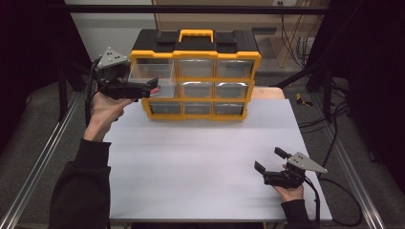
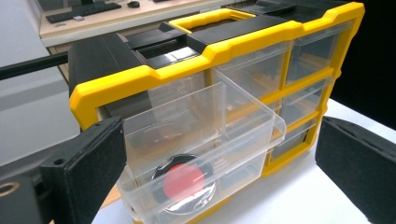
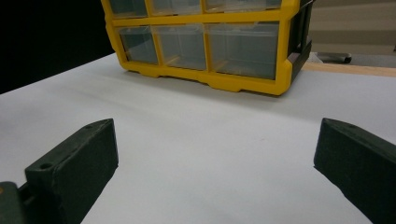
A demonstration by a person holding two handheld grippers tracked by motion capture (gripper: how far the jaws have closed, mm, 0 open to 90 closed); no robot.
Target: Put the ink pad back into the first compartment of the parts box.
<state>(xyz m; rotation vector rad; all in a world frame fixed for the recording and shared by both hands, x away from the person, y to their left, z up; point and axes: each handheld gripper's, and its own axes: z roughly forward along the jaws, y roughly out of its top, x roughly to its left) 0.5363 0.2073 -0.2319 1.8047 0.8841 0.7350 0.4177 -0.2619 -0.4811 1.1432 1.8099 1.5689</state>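
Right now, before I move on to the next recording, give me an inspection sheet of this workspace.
Surface: white table top, bare in front of the organizer.
Job's things: yellow-and-black drawer organizer at the far edge; its top-left clear drawer is pulled out, with a round red-centred item lying inside.
Clutter: nothing seen.
Grippers: left gripper open, raised at the pulled-out drawer; right gripper open, low over the table's near right corner, holding nothing.
Cables: black cable trails from the right gripper off the table's right edge.
Surroundings: metal frame rails, dark floor, desk with a keyboard behind.
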